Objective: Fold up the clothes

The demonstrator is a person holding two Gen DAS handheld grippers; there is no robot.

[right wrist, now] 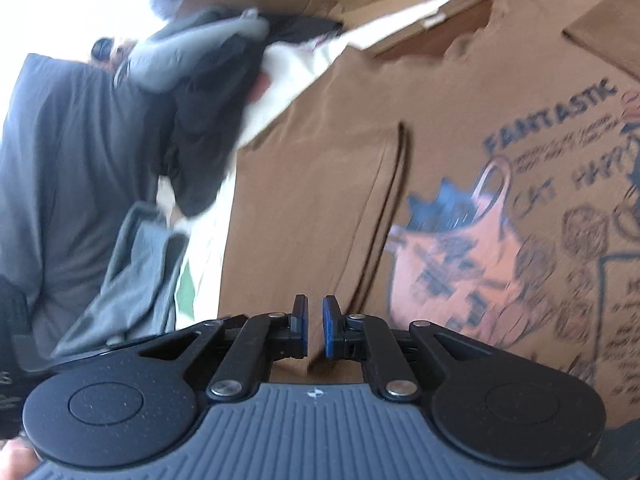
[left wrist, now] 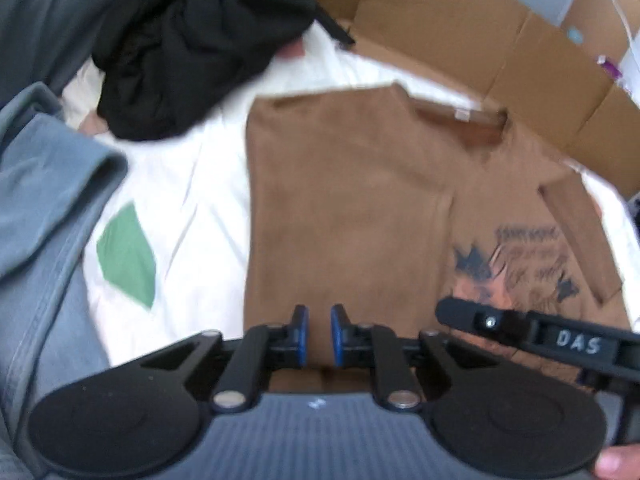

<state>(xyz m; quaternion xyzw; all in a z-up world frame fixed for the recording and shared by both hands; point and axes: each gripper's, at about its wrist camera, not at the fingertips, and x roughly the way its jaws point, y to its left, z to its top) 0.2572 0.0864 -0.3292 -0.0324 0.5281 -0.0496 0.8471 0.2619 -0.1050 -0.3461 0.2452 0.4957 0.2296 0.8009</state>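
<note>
Left gripper point(left wrist: 319, 334): blue-padded jaws nearly together, a narrow gap between them, nothing gripped; poised above the hem end of the brown T-shirt point(left wrist: 352, 208).

Right gripper point(right wrist: 315, 328): jaws drawn close, only a slit between the pads, empty; over the same shirt, just beside its print.

Brown T-shirt: lies flat, front up, on a white sheet point(left wrist: 200, 184). Long axis runs from the hem beside the grippers away to the collar point(left wrist: 460, 118) at the far end. One side is folded inward over the body, giving a straight lengthwise edge; the opposite short sleeve point(left wrist: 576, 232) lies spread. Chest print point(right wrist: 500, 240): dark lettering reading "FANTASTIC" above a pinkish figure.

Surroundings: black garment point(left wrist: 192, 52) heaped beyond the folded side; grey-blue garment point(left wrist: 44, 208) beside it; cardboard box point(left wrist: 480, 32) past the collar.
</note>
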